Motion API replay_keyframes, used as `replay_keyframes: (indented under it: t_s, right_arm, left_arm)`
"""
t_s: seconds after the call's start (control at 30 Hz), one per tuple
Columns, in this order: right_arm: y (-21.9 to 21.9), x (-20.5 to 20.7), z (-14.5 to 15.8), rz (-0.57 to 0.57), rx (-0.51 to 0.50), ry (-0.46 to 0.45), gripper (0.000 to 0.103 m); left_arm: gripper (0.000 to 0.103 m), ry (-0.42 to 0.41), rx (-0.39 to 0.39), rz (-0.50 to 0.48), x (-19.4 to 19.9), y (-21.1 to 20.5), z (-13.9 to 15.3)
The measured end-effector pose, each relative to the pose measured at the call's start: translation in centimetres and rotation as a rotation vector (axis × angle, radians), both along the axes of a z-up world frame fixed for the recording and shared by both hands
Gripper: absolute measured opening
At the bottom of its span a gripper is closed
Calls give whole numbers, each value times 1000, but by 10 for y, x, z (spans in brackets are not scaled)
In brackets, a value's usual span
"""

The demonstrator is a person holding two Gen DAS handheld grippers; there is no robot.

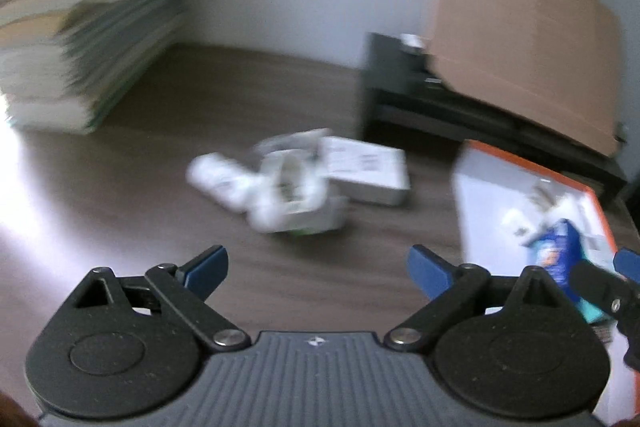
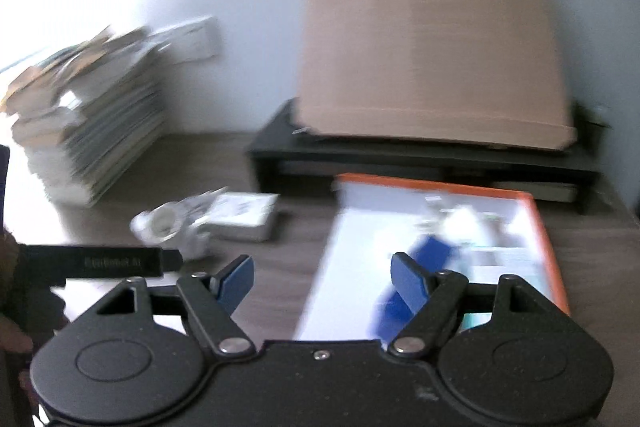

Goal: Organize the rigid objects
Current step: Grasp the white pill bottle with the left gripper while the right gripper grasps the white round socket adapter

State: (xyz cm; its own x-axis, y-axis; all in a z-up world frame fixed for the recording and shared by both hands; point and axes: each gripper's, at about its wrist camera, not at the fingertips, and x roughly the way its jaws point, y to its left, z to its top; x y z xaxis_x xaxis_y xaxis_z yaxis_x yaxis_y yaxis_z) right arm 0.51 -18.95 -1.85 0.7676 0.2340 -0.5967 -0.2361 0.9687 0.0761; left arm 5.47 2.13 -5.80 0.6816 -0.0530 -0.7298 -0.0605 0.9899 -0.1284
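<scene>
Sorting looks partly done, I judge. An orange-rimmed tray [image 2: 538, 223] at about 3 o'clock on the desk [image 1: 120, 195] already holds a few blurred items, one blue [image 1: 558, 259]. Left to do: a loose cluster of small white containers [image 1: 280, 187] and a flat white box [image 1: 366, 173] near desk centre, touching or overlapping; blur hides which.

My left gripper [image 1: 318, 265] hangs above bare desk at 6 o'clock of that cluster, tilted down, jaws spread wide, nothing between them. My right gripper [image 2: 322, 281] is also wide and empty, pitched down over the tray's near-left edge.

Further out: a paper stack [image 2: 88, 131] at 10 o'clock, a black riser [image 2: 420, 157] under leaning cardboard [image 2: 432, 55] at 1 o'clock.
</scene>
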Motion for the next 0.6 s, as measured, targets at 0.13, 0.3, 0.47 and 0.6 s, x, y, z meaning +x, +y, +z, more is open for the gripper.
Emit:
replay_keyframes:
  t_s: [0.13,0.3,0.47,0.6]
  right_arm:
    - [46,6,-10,139,-44,-3,90]
    - [104,29,-28,316,-108,-24,90]
    - [144,64,-52,427,-207,-20,90]
    - [162,87,-69,480,-269,-19,90]
  left_arm:
    - [99,4,-7,76,-8,45,3]
    - [99,3,-2,125,-21,87,8]
    - [99,23,-1,174,-29,120,5]
    - [99,47,-1,186,-35,135,-1]
